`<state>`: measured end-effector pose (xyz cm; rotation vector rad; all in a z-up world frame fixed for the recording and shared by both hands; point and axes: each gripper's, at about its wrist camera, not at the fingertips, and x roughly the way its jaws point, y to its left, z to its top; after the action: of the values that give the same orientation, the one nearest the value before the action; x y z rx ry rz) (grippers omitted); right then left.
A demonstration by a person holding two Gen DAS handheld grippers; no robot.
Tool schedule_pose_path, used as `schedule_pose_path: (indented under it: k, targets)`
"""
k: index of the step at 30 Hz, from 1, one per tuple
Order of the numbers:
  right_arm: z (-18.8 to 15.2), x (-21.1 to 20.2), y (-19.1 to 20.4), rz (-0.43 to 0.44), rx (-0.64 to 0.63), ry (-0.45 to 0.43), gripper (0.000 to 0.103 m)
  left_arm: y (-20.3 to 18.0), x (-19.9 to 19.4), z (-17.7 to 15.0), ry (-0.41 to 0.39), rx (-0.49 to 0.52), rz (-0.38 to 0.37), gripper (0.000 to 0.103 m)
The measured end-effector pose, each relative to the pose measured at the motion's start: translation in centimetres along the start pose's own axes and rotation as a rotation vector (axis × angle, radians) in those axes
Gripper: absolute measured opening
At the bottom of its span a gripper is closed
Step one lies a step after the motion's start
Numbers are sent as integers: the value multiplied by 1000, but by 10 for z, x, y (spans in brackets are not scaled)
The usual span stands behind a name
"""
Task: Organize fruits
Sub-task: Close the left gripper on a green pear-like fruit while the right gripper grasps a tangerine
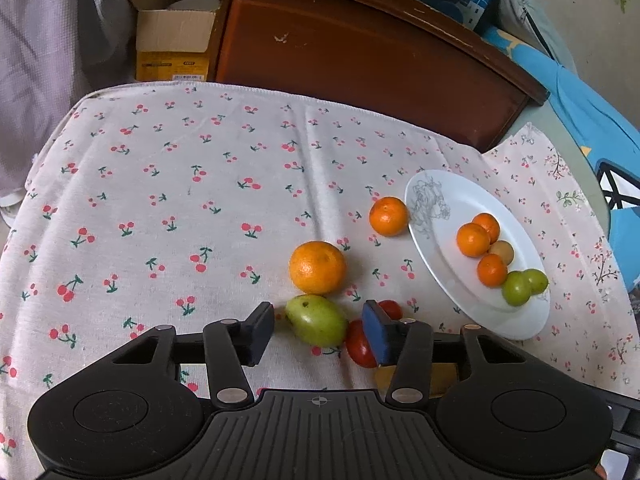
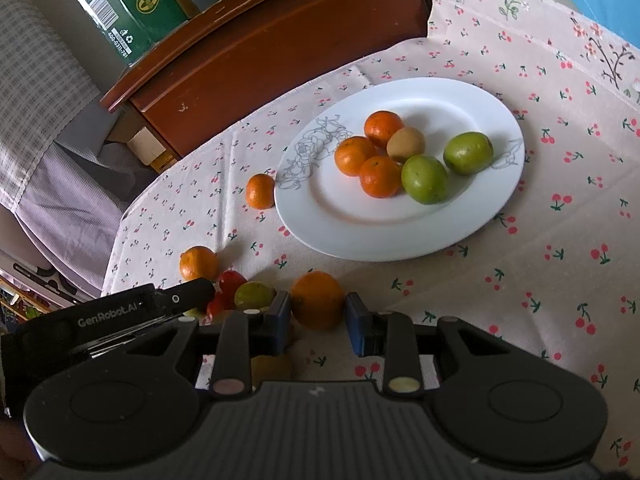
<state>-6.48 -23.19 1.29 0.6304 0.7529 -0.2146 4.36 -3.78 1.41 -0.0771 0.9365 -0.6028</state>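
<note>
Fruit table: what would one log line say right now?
right tool: shut on orange | left tool: open, green fruit between | plate: six fruits

A green fruit [image 1: 316, 320] lies between the left gripper [image 1: 320, 330]'s spread fingers, red tomatoes [image 1: 362, 342] just beside it. An orange [image 2: 317, 300] sits pinched in the right gripper [image 2: 317, 318]. Ahead, the white plate [image 2: 340, 220] holds three tangerines [image 2: 370, 156], two green fruits [image 2: 444, 168] and one brownish fruit [image 2: 406, 145].

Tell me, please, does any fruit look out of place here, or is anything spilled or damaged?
Nothing is spilled or damaged. Several fruits lie loose on the tablecloth instead of on the white plate: a small orange touching the plate's rim, a bigger orange, a green fruit and red tomatoes.
</note>
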Motion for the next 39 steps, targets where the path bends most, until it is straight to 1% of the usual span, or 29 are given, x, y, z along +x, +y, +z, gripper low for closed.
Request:
schedule_pose_path:
  k: [4, 6, 8, 11, 15, 19, 23, 29, 33, 39]
  targets:
    - [0, 0, 0, 0, 0, 0, 30, 0, 0, 0, -3, -4, -8, 43]
    - [0, 0, 0, -1, -1, 0, 30, 0, 0, -1, -3, -3, -20, 37]
    - [0, 0, 0, -1, -1, 0, 30, 0, 0, -1, -2, -14, -20, 32]
    - [0, 0, 0, 0, -1, 0, 30, 1, -1, -2, -2, -21, -22, 32]
    - [0, 0, 1, -3, -11, -1, 30, -1, -4, -3, -2, -11, -6, 31]
    - [0, -1, 1, -2, -17, -5, 29, -4, -12, -3, -18, 21, 13, 31]
    - [1, -4, 3, 6, -23, -16, 29, -5, -20, -2, -36, 31, 16, 31]
    - [2, -11, 8, 23, -55, -37, 29, -11, -32, 1, -68, 45, 3, 31]
    - [3, -17, 12, 32, -78, -56, 29, -20, -40, 4, -99, 74, -4, 31]
    - [11, -28, 13, 54, -71, -90, 29, -32, -50, 11, -138, 88, -31, 31]
